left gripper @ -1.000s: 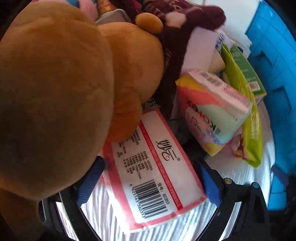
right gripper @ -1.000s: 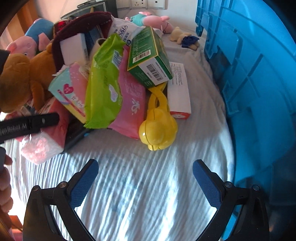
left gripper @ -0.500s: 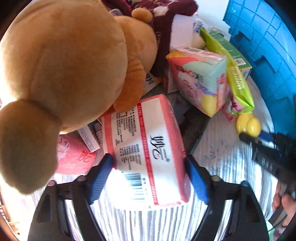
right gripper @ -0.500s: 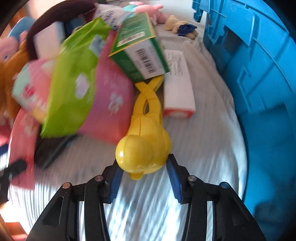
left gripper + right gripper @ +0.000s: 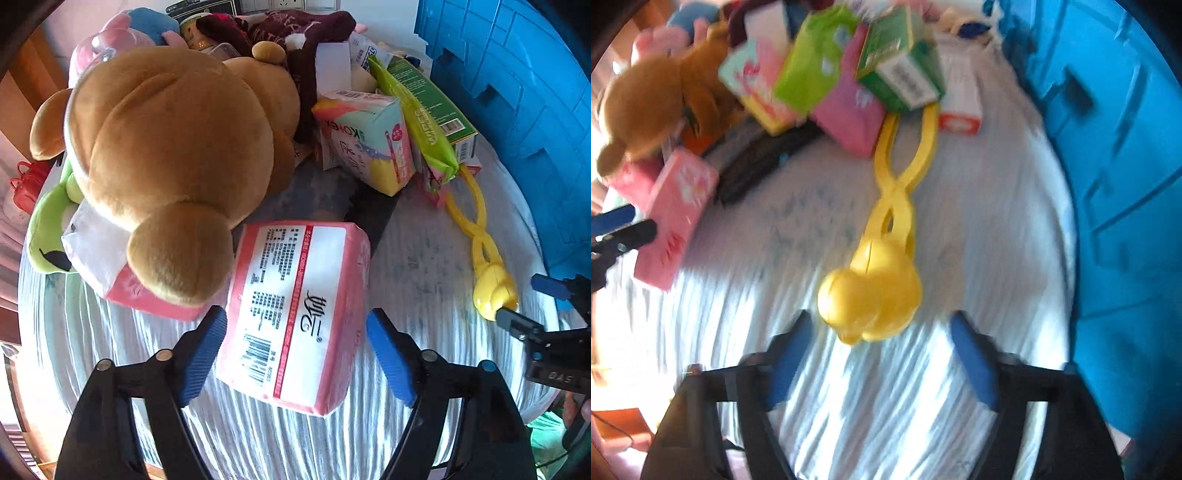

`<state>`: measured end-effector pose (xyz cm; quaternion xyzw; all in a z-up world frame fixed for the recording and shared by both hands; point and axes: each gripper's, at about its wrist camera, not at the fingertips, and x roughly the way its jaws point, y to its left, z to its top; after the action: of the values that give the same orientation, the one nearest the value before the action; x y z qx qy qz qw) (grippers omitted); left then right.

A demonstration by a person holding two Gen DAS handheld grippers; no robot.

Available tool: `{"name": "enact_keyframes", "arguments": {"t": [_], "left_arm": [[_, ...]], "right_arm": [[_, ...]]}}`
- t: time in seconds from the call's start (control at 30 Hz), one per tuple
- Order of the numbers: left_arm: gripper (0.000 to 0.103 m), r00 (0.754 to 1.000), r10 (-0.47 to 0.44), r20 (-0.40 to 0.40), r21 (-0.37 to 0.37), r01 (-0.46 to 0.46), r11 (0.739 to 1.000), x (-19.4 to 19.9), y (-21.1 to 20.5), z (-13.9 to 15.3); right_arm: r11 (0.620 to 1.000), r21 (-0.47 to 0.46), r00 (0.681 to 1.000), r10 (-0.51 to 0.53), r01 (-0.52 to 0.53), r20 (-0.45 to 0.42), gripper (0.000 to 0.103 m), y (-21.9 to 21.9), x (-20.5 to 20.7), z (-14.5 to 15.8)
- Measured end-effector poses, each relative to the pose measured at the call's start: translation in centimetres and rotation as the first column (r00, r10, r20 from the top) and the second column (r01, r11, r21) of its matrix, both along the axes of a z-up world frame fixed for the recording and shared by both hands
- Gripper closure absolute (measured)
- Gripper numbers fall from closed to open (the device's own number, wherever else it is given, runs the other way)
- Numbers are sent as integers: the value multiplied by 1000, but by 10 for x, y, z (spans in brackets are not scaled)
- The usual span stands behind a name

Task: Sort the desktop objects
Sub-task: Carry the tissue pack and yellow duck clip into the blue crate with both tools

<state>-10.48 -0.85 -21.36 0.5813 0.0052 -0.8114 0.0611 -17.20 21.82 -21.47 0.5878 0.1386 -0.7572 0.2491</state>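
Observation:
My left gripper is shut on a pink tissue pack, held between the blue pads clear of the pile; the pack also shows in the right wrist view. My right gripper is open, its pads on either side of the round head of a yellow duck-shaped clamp that lies on the striped cloth. The clamp's handles reach back under a green box. The clamp and the right gripper's fingers show at the right of the left wrist view.
A big brown plush bear lies left of the pack on more pink packs. A pastel pad pack, green wipes, a dark red plush and a white-red box crowd the back. A blue crate walls the right side.
My left gripper pulled back with the pink tissue pack, away from the bear. My right gripper opened and drew back slightly, and the yellow clamp slid out from the pile with it.

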Motion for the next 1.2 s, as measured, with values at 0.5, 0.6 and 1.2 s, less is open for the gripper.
{"name": "enact_keyframes", "arguments": {"t": [0.5,0.6,1.2], "left_arm": [[29,998,-22,57,-70,26,997,-2,5,-35],[36,1000,-8,13,-21,8,1000,11,3,-19],[42,920,-40,-390,32,57,998,17,31,134]], "right_arm": [[997,56,999,-44,43,18,67,-27,-56,-26],[999,39,999,-38,37,16,68,-23,-51,-20],[986,-149,945,17,-70,-328,69,-8,32,164]]}}
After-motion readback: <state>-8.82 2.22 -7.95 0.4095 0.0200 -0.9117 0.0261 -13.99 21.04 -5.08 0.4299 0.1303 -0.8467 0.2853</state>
